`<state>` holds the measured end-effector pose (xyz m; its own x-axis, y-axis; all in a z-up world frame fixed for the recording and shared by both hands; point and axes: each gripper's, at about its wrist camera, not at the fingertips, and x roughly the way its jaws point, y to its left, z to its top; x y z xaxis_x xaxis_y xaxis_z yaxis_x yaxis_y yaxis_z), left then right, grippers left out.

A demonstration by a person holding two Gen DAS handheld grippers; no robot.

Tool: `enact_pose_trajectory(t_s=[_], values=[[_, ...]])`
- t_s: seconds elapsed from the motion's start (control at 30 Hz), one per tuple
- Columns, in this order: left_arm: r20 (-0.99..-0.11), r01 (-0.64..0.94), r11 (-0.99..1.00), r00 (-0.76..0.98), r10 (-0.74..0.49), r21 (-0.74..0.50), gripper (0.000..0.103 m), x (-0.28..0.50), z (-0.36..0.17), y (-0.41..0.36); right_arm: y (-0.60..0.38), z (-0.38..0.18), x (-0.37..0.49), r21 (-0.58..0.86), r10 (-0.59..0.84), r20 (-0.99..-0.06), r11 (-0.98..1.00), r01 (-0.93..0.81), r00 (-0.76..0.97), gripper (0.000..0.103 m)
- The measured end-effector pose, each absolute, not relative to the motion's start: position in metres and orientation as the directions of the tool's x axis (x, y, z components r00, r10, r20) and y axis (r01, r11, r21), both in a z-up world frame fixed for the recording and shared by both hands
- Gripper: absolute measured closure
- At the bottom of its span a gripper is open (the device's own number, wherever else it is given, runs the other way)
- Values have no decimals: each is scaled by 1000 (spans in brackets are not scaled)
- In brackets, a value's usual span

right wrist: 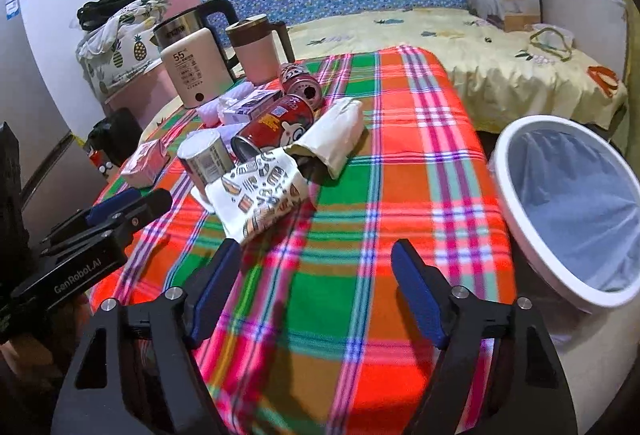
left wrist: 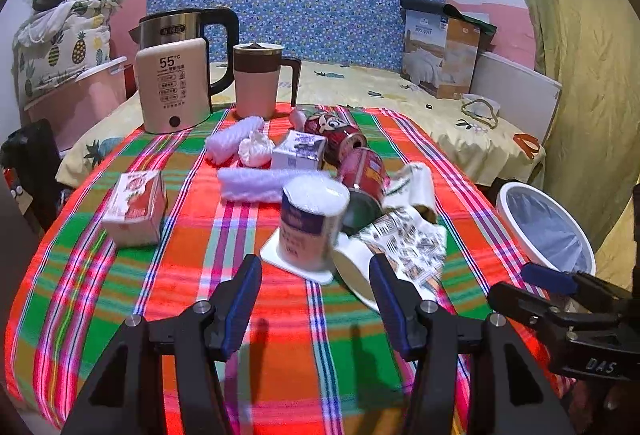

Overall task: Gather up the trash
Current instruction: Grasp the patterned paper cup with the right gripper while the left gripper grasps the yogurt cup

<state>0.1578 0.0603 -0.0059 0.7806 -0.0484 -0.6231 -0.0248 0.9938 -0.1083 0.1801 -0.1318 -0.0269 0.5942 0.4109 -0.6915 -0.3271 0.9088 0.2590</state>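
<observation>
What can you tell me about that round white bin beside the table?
The white bin is round with a thick, smooth rim, plastic by its look, and lined with a pale blue-grey bag folded over inside. It looks empty, stands off the plaid-covered table's right edge, lower than the tabletop, and appears tilted toward the camera. No trash and neither tongs touch it.

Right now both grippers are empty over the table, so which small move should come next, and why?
Probably ease the left gripper forward so its fingers straddle the upright white cup. It stands just ahead of the open fingers, nearest of the trash pile, and nothing is held yet. The lined bin waits open beside the table's right edge, near the right gripper, which is also empty.
</observation>
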Motion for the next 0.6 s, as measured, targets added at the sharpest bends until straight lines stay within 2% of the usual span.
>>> enact_pose_trajectory(t_s=[0.13, 0.27, 0.43, 0.47, 0.5, 0.53, 0.6], values=[[-613, -28, 993, 789, -49, -115, 47, 168, -4, 71, -122, -31, 193, 305, 448, -697, 892, -334, 560, 32], [-603, -30, 992, 796, -52, -124, 47, 171, -4, 80, -113, -37, 202, 351, 486, -704, 872, -341, 517, 41], [-600, -15, 990, 796, -74, -142, 47, 175, -5, 87, -103, -50, 213, 389, 506, -730, 860, -329, 459, 46], [-599, -10, 989, 797, -81, -146, 47, 175, -5, 88, -103, -52, 215, 395, 508, -733, 859, -325, 453, 53], [-598, -4, 989, 796, -88, -150, 47, 177, -5, 88, -102, -53, 216, 403, 512, -733, 857, -320, 449, 65], [-598, 0, 988, 796, -92, -152, 47, 178, -5, 89, -103, -53, 217, 408, 515, -732, 856, -319, 446, 71], [-597, 11, 987, 796, -104, -157, 47, 181, -6, 88, -105, -53, 220, 424, 527, -726, 849, -315, 442, 76]])
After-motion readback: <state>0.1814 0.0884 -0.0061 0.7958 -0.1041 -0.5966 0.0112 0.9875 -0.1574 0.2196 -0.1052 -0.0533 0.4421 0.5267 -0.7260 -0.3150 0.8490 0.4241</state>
